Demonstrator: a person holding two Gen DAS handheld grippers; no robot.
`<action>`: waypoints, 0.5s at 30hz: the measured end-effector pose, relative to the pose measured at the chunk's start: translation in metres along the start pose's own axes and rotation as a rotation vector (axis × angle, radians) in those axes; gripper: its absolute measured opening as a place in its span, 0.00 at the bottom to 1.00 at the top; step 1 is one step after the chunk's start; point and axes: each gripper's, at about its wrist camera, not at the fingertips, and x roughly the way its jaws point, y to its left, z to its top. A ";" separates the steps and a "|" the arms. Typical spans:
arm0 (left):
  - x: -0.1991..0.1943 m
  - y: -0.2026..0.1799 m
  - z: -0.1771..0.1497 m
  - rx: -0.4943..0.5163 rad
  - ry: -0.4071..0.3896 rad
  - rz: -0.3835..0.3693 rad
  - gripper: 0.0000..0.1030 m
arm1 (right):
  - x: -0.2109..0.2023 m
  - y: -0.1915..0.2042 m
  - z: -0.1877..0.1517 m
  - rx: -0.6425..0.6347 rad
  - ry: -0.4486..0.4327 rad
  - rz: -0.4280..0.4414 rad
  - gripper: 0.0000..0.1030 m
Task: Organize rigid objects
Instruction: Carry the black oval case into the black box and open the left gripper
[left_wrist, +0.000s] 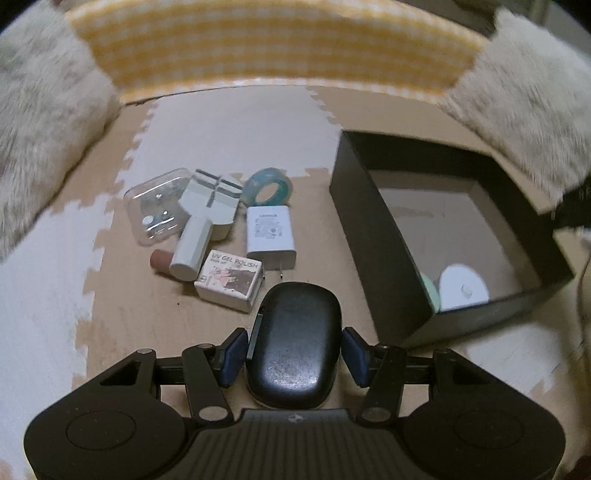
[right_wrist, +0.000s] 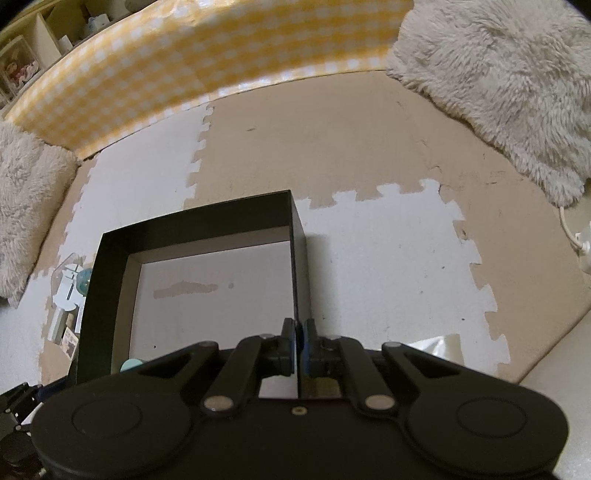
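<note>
Only clear writing: "UV GEL POLISH" on a small white box (left_wrist: 229, 282), left of the black box (left_wrist: 373, 236), the landmark here; the white charger (left_wrist: 271, 234) just beyond it carries grey print too small to read. Farther left of the black box, from the far end: clear plastic case (left_wrist: 157, 206), white block tool (left_wrist: 207, 218), brown-tipped tube (left_wrist: 162, 260) and teal tape roll (left_wrist: 267, 188), all clustered, several touching. Inside the black box, at its near corner, a white disc (left_wrist: 463, 288) and a mint-green item (left_wrist: 430, 291) lie together. Surface is tan and white puzzle foam mat (right_wrist: 369, 240); behind the black box runs a yellow gingham edge (left_wrist: 277, 51), with fluffy cream rugs (right_wrist: 498, 92) at both sides and shelving far left in the right wrist view. Left gripper (left_wrist: 293, 349) sits just left of the black box's near corner, partly open, blue pads pressed on both sides of a glossy black earbud case (left_wrist: 291, 343), held clear of the mat. Right gripper (right_wrist: 298, 341) is closed, holding nothing visible, pads nearly together, over the black box's near right wall (right_wrist: 297, 258).
</note>
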 end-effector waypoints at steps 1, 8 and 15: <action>-0.003 0.002 0.001 -0.026 -0.007 -0.006 0.54 | 0.000 0.000 0.000 0.001 0.000 0.002 0.05; -0.036 0.010 0.015 -0.124 -0.110 -0.030 0.54 | 0.000 0.001 -0.001 -0.014 -0.004 -0.006 0.04; -0.059 -0.006 0.034 -0.135 -0.190 -0.113 0.54 | 0.000 0.000 -0.002 -0.007 -0.006 0.004 0.04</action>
